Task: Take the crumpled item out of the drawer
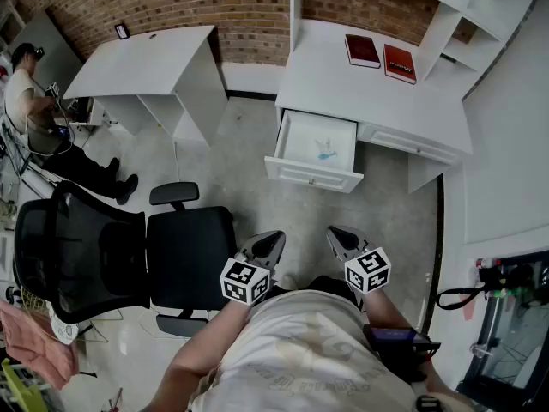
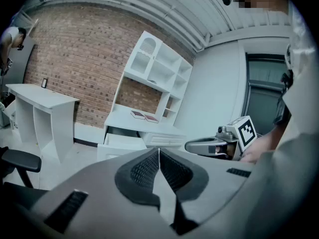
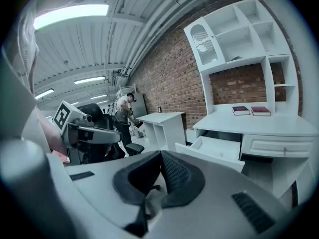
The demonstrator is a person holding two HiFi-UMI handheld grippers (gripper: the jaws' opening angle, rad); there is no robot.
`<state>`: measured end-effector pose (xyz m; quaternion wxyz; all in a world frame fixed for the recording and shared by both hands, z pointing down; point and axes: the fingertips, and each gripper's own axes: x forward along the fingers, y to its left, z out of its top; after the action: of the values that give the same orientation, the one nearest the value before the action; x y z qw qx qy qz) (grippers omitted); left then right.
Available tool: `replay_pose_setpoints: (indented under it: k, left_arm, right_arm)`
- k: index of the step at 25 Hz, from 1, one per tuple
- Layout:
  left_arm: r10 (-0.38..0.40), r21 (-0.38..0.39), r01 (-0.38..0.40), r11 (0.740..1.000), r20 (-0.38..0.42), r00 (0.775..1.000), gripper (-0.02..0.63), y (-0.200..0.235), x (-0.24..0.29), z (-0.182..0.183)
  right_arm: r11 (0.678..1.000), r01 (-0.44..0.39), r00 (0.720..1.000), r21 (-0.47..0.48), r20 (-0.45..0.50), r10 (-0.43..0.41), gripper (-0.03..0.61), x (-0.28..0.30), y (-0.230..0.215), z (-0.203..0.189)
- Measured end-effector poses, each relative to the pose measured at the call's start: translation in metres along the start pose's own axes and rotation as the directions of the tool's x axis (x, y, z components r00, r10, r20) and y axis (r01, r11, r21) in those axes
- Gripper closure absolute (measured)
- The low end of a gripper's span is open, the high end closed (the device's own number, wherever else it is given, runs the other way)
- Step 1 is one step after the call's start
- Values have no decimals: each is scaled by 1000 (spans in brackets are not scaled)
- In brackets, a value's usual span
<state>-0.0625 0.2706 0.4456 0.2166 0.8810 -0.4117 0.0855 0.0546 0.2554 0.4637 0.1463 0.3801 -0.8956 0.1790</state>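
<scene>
1. Left gripper (image 2: 159, 152): we read the jaws closed pad to pad, with nothing between them.
2. Right gripper (image 3: 160, 154): jaws likewise pressed together, empty.
3. Head view: the open drawer (image 1: 313, 177) sits at 12 o'clock of both grippers, well apart from them.
4. Crumpled item (image 1: 326, 151), pale blue, lies inside the drawer, right of centre.
5. Red books (image 1: 363, 51) lie on the bench (image 1: 334, 88) at 1 o'clock of the drawer, and a black chair (image 1: 184, 256) stands at 9 o'clock of the left gripper.

Pale printed T-shirt (image 1: 309, 350); grey left gripper (image 1: 273, 240) and right gripper (image 1: 336, 234), black ribbed pads (image 2: 144, 171), white marker cubes (image 1: 245, 281).
</scene>
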Motion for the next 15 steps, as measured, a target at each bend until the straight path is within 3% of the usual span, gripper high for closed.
replay_pose_setpoints:
  k: [15]
  left_arm:
    - [-49,24,50,998,-9,999,586,-31,-1,-7]
  right_arm:
    - [999,36,999,7,14,-36,554,-35,2,-12]
